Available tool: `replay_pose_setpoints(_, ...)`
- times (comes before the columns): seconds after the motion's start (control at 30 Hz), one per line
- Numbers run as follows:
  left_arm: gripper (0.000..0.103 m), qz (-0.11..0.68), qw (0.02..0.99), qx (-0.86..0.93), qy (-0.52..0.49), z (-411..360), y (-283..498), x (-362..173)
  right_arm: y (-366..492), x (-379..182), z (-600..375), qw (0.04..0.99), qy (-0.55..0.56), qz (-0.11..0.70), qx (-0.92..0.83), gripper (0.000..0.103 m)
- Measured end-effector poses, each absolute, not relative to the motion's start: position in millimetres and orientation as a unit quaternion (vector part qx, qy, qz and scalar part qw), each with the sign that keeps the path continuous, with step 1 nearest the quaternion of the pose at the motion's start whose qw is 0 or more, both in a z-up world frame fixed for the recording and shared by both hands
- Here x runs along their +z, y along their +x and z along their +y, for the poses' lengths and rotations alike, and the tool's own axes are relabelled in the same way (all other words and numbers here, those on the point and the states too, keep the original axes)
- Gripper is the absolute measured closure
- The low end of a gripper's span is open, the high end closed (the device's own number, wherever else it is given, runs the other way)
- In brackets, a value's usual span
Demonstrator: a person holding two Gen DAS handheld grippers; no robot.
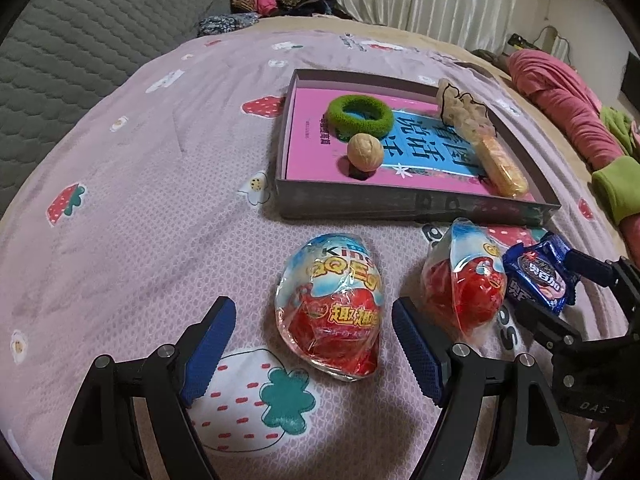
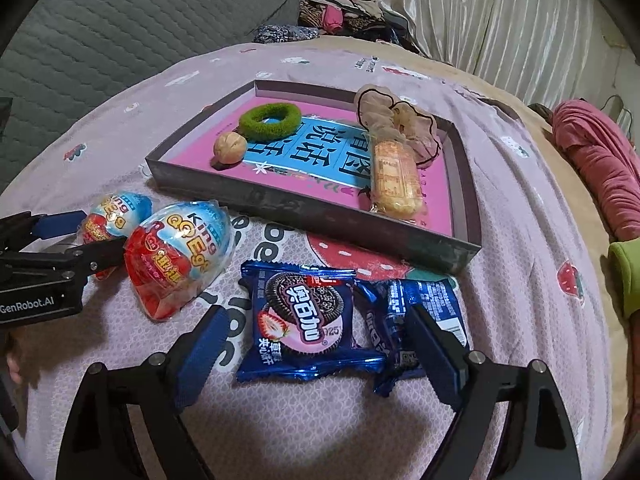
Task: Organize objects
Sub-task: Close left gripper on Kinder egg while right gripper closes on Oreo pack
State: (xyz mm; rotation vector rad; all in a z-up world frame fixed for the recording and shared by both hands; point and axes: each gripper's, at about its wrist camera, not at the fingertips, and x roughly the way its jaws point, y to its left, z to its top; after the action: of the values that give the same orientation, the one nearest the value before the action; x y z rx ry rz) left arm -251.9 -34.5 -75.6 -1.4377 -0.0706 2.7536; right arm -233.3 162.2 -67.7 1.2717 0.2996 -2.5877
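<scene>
A red and white chocolate egg [image 1: 332, 304] in clear wrap lies on the pink strawberry sheet between the blue pads of my left gripper [image 1: 316, 344], which is open with gaps on both sides. A second egg [image 1: 464, 280] lies just right of it. In the right wrist view a blue Oreo packet [image 2: 304, 320] lies between the fingers of my right gripper [image 2: 320, 352], which is open too. A second blue packet [image 2: 416, 316] is partly under its right finger. Both eggs [image 2: 180, 256] sit to the left there, with the left gripper [image 2: 100, 232] around the farther one.
A grey shallow box [image 1: 360, 204] behind the snacks holds a pink book, a green hair tie [image 1: 360, 114], a walnut [image 1: 365, 151], a biscuit packet [image 1: 504, 168] and a beige scrunchie [image 2: 396, 116]. Pink and green clothing [image 1: 568, 108] lies at the right edge. A grey quilted cushion [image 1: 80, 40] is far left.
</scene>
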Motion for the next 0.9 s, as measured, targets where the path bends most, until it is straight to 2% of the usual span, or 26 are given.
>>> replay_pose_setpoints(0.17,0.022,-0.025,0.016,0.885,-0.465,-35.0,-255.8,-78.4,-236.4,-69.2,160.3,0.124,0.436,0.110,-0.885,0.018)
replay_pose_setpoints(0.23,0.022,-0.026,0.017,0.884,-0.467,-35.3,-257.2,-79.4,-236.0,-69.6,157.6,0.124,0.436,0.122,-0.883,0.024)
replay_pose_setpoints(0.43,0.022,-0.027,0.019,0.884,-0.466,-34.0,-259.1,-79.9,-234.6,-70.2,151.3,0.123,0.439,0.145,-0.878,0.031)
replay_pose_setpoints(0.6,0.022,-0.027,0.020,0.883,-0.468,-33.0,-261.1,-80.8,-236.0,-77.9,143.9,0.125,0.444,0.173,-0.870,0.033)
replay_pose_setpoints(0.63,0.022,-0.027,0.020,0.883,-0.468,-33.2,-261.4,-80.8,-238.0,-81.4,143.5,0.129,0.454,0.171,-0.865,0.040)
replay_pose_setpoints(0.67,0.022,-0.027,0.020,0.883,-0.469,-33.3,-261.7,-80.9,-240.7,-85.4,144.3,0.136,0.464,0.161,-0.860,0.042)
replay_pose_setpoints(0.9,0.022,-0.032,0.021,0.883,-0.467,-34.9,-263.5,-81.0,-247.3,-85.9,159.8,0.158,0.463,0.103,-0.866,0.043)
